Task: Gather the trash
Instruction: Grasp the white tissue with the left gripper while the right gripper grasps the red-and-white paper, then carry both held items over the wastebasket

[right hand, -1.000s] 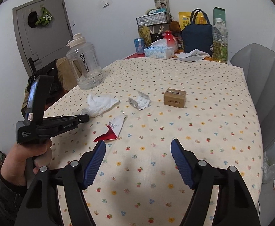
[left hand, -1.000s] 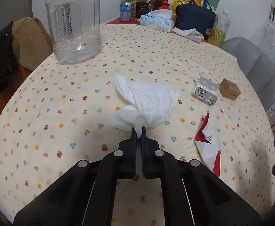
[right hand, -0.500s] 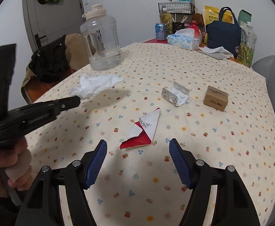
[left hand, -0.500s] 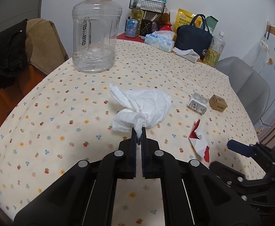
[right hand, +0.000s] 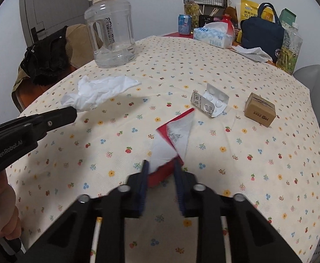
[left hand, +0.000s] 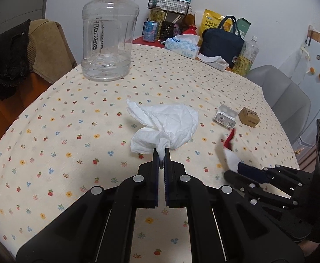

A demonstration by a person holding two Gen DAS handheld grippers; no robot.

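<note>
Meanwhile left gripper (left hand: 162,160) pinches the tissue (left hand: 166,125); right gripper (right hand: 160,171), half-open, straddles the wrapper's (right hand: 173,140) near edge.

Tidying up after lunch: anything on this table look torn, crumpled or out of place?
Yes. A torn red-and-white wrapper lies open mid-table, beside an opened blister pack. A crumpled tissue is pinched in the left gripper.
</note>
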